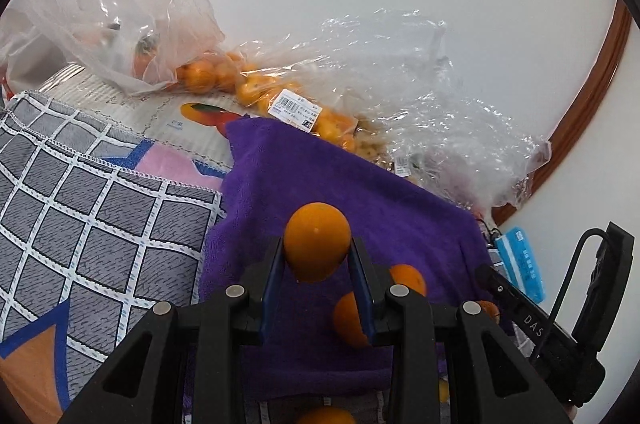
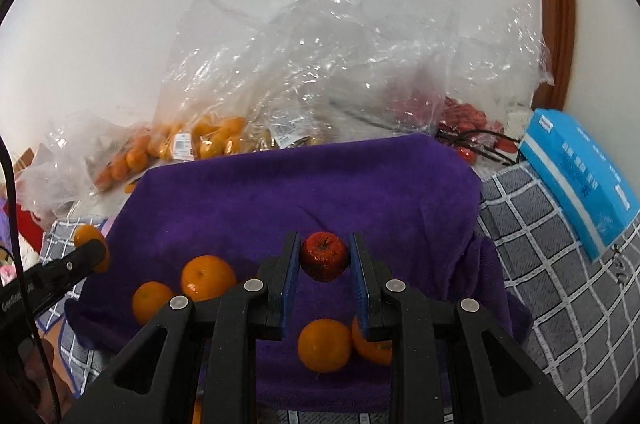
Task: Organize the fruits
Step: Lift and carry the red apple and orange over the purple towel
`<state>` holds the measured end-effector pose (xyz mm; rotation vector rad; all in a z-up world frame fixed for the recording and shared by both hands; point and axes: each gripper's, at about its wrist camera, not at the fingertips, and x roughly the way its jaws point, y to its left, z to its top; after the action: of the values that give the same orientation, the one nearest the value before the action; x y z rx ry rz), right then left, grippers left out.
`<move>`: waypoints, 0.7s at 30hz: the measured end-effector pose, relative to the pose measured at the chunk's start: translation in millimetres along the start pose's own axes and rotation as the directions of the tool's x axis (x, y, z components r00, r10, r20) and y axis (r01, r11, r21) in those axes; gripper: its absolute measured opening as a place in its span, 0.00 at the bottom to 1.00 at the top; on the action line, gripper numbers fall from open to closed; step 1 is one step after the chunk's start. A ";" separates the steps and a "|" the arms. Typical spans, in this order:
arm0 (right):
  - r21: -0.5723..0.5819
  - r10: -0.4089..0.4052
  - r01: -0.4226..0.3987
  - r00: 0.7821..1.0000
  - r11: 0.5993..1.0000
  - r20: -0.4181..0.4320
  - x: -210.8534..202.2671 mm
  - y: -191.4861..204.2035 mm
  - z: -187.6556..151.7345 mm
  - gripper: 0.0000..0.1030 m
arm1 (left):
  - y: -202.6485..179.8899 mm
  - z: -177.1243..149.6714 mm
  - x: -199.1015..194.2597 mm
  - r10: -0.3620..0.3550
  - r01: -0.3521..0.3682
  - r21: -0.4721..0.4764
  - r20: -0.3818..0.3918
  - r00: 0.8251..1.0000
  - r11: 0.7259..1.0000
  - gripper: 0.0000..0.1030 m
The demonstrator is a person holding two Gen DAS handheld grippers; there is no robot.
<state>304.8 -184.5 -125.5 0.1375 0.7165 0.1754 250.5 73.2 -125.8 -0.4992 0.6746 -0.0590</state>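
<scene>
My left gripper (image 1: pixel 317 256) is shut on an orange (image 1: pixel 317 242), held above the purple towel (image 1: pixel 360 183). In the right wrist view that same orange (image 2: pixel 91 244) shows at the far left, at the tip of the left gripper. My right gripper (image 2: pixel 325 256) is shut on a small red apple-like fruit (image 2: pixel 324 256) over the purple towel (image 2: pixel 304 191). Several oranges lie on the towel: two at the left (image 2: pixel 208 276) (image 2: pixel 151 302) and two under the right gripper (image 2: pixel 325 344) (image 2: pixel 372 344). More oranges (image 1: pixel 408 280) (image 1: pixel 350 320) show beside the left gripper.
Clear plastic bags of oranges (image 1: pixel 208 75) (image 2: pixel 216 135) and red fruit (image 2: pixel 464 115) are piled against the white wall. A blue box (image 2: pixel 580 179) lies at the right on a grey checked cloth (image 2: pixel 560 284). A wooden door frame (image 2: pixel 554 3) rises behind.
</scene>
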 end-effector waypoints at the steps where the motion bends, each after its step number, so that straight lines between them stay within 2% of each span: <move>1: 0.009 -0.009 0.009 1.000 1.000 0.007 0.5 -1.3 -0.8 0.24 | 0.6 0.0 2.1 0.003 -0.003 0.000 0.000 1.000 1.000 0.30; 9: 0.030 -0.019 0.018 0.999 0.999 0.034 4.8 -4.4 -4.6 0.24 | 3.0 -1.4 9.1 0.003 -0.003 -0.004 -0.001 1.000 1.000 0.30; 21: 0.020 -0.031 0.031 0.999 0.999 0.018 10.9 -2.4 -11.2 0.24 | -0.7 -4.5 13.6 0.006 -0.006 0.013 -0.016 1.000 1.000 0.30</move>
<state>305.8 -183.9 -141.2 0.1471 0.7017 0.1371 258.5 67.8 -136.4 -0.4849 0.6911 -0.0615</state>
